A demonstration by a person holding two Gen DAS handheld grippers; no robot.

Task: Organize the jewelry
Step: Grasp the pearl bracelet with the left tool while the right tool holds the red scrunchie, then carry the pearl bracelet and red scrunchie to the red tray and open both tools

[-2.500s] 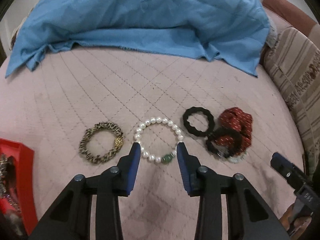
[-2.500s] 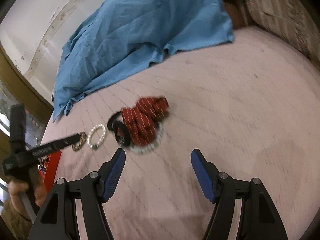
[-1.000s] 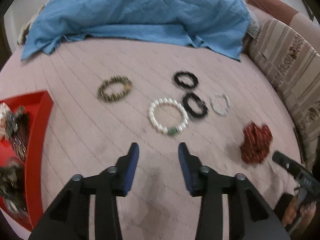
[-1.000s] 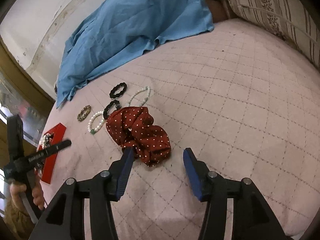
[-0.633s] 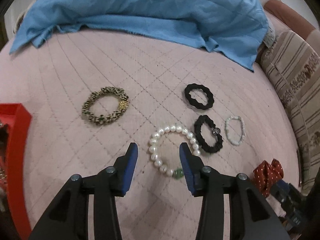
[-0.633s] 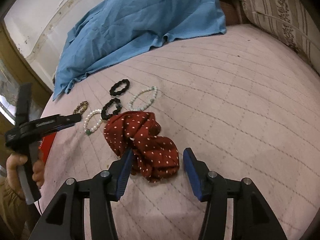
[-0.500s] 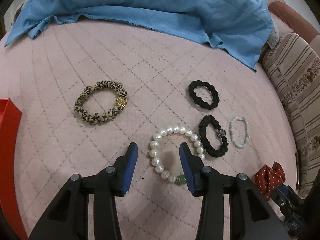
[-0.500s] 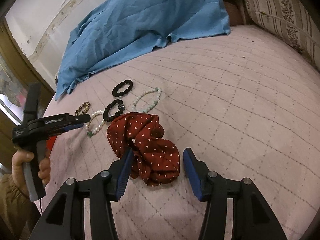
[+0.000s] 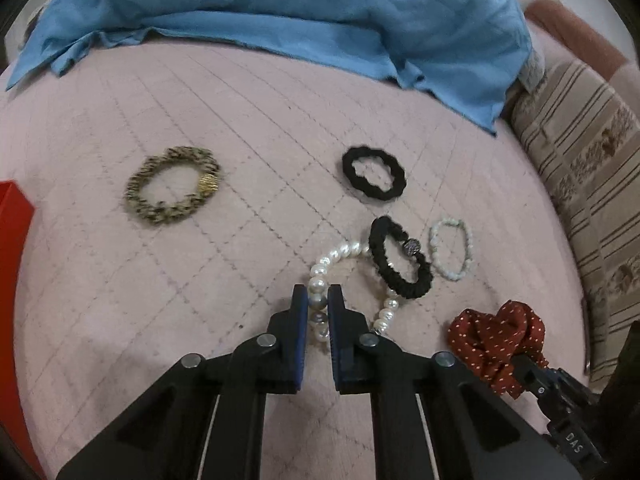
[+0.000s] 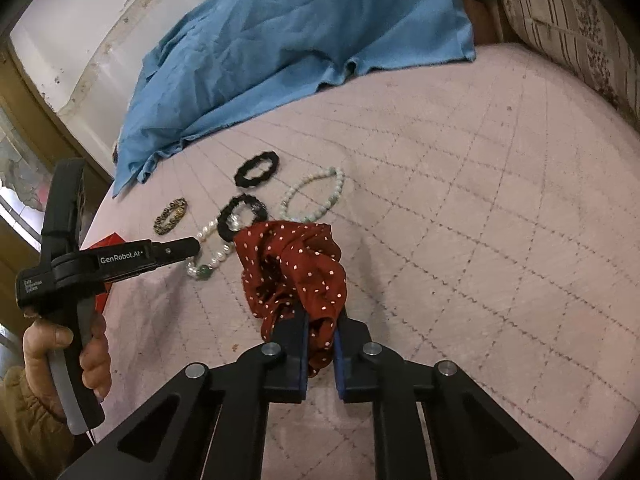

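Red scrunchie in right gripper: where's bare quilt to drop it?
Open quilt right of the pale bead bracelet, up to the striped cushion. Also between leopard scrunchie and red box. Crowded around pearl bracelet and both black scrunchies.

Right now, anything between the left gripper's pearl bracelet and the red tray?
Nothing visible. The left gripper is shut on the pearl bracelet; the red tray sits at the left edge, with bare pink quilt between. The leopard scrunchie lies farther back, probably off a direct path.
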